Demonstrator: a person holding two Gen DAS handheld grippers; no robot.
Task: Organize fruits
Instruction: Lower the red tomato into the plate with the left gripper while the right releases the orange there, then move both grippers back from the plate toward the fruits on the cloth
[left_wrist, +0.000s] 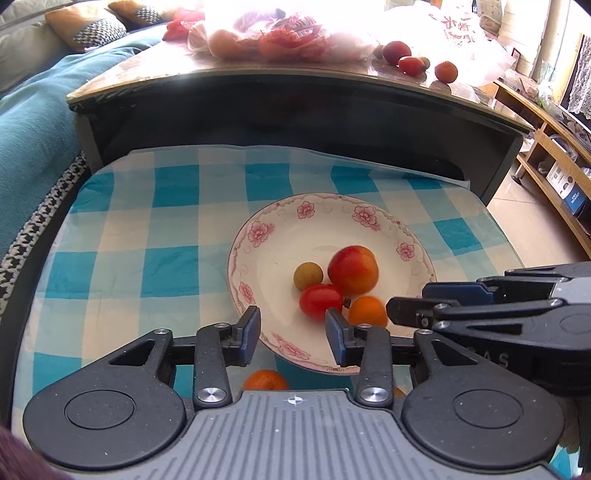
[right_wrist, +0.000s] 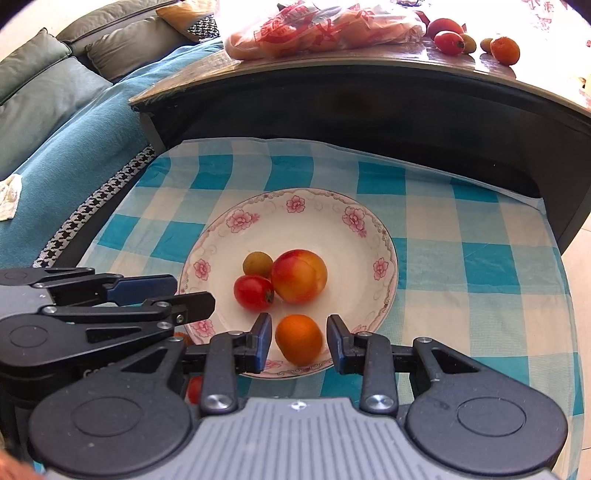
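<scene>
A floral plate (left_wrist: 280, 229) (right_wrist: 332, 221) sits on the checked cloth. It holds a peach (left_wrist: 352, 269) (right_wrist: 299, 275), a red tomato (left_wrist: 319, 301) (right_wrist: 253, 291), a small yellow-green fruit (left_wrist: 307, 275) (right_wrist: 257, 263) and a small orange fruit (left_wrist: 367, 312) (right_wrist: 299, 339). My left gripper (left_wrist: 293, 339) is open and empty over the plate's near rim. My right gripper (right_wrist: 299, 343) is open with its fingers either side of the orange fruit, which lies on the plate. Another orange fruit (left_wrist: 265, 380) lies on the cloth under my left gripper.
A dark coffee table (left_wrist: 295, 99) (right_wrist: 369, 92) stands behind the cloth, with plastic bags of fruit (left_wrist: 280, 37) (right_wrist: 325, 29) and loose fruits (left_wrist: 410, 59) (right_wrist: 476, 40). A blue-covered sofa (left_wrist: 33, 122) (right_wrist: 74, 129) lies to the left. A small red fruit (right_wrist: 194, 389) lies below my right gripper.
</scene>
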